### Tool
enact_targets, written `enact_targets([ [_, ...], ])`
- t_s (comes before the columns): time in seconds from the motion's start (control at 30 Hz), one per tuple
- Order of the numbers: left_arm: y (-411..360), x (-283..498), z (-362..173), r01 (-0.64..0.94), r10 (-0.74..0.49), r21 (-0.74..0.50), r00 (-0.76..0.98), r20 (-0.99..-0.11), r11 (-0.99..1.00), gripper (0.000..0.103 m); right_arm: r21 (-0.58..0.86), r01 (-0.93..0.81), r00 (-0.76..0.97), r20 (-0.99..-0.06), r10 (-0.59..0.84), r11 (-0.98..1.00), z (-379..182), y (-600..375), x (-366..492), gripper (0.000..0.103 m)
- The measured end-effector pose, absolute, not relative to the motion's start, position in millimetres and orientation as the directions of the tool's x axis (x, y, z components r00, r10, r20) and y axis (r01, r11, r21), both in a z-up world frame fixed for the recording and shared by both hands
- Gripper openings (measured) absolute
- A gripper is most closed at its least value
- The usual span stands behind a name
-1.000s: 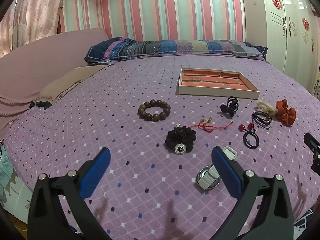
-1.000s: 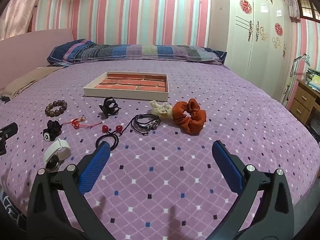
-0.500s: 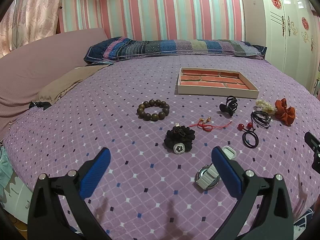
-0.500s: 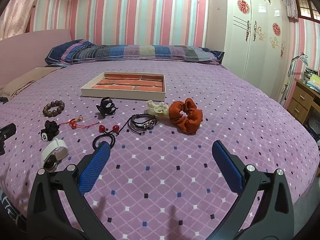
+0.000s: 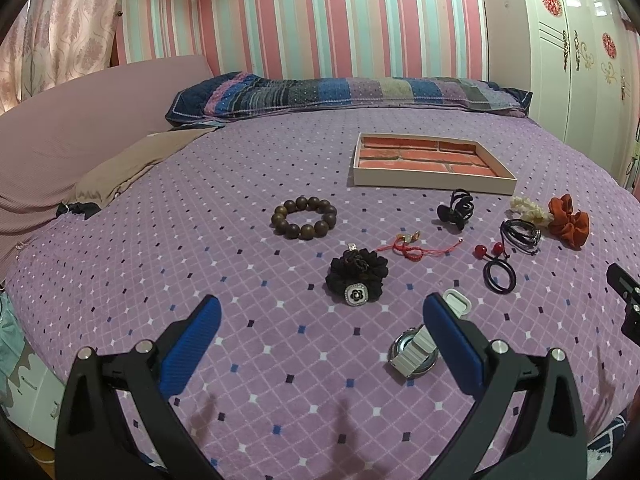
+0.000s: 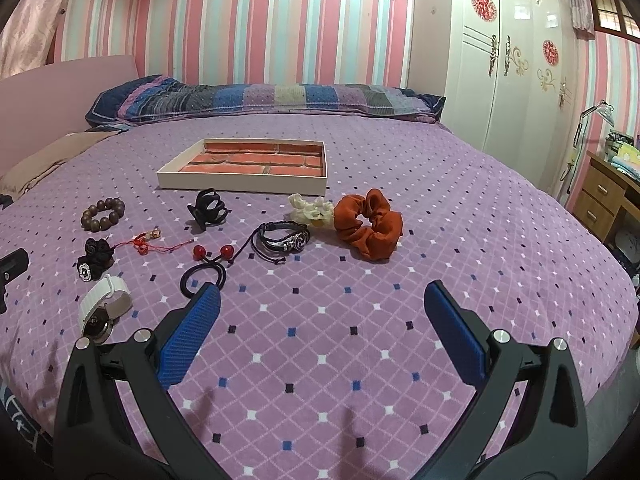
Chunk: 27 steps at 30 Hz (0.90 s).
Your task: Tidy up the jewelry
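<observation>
A shallow tray (image 5: 432,179) (image 6: 240,181) with a brick-pattern floor sits empty on the purple bed. In front of it lie a brown bead bracelet (image 5: 304,216) (image 6: 102,214), a black flower clip (image 5: 357,276) (image 6: 94,263), a red string bracelet (image 5: 408,246) (image 6: 146,242), a black claw clip (image 5: 457,208) (image 6: 207,210), a black hair tie with red beads (image 5: 498,270) (image 6: 204,270), a black cord bracelet (image 5: 520,232) (image 6: 284,238), a cream scrunchie (image 5: 528,209) (image 6: 312,208), an orange scrunchie (image 5: 568,224) (image 6: 368,226) and a white-strap watch (image 5: 416,350) (image 6: 105,306). My left gripper (image 5: 320,318) and right gripper (image 6: 322,308) are open, empty, above the bed's near part.
A striped pillow (image 5: 348,94) lies at the head of the bed, with a tan cloth (image 5: 132,164) to the left. A white wardrobe (image 6: 516,64) and a wooden nightstand (image 6: 604,196) stand to the right of the bed.
Both grippers have drawn back slightly and stay open; the items appear a little farther off. Nothing on the bed has moved.
</observation>
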<state>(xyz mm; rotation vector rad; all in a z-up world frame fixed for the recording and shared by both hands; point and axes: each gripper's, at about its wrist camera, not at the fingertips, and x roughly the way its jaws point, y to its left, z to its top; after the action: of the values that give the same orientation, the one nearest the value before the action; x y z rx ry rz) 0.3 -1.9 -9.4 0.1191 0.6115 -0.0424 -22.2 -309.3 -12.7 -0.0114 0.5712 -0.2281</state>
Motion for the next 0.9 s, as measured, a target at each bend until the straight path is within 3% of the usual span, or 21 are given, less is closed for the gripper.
enact_targets([
  [0.9, -5.4, 0.5, -10.0, 0.094, -0.016, 0.103, 0.809, -0.588, 0.990, 0.099, -0.091, 0.228, 0.809, -0.536, -0.241, 0.969, -14.2, -312.5, -21.2, 0.099],
])
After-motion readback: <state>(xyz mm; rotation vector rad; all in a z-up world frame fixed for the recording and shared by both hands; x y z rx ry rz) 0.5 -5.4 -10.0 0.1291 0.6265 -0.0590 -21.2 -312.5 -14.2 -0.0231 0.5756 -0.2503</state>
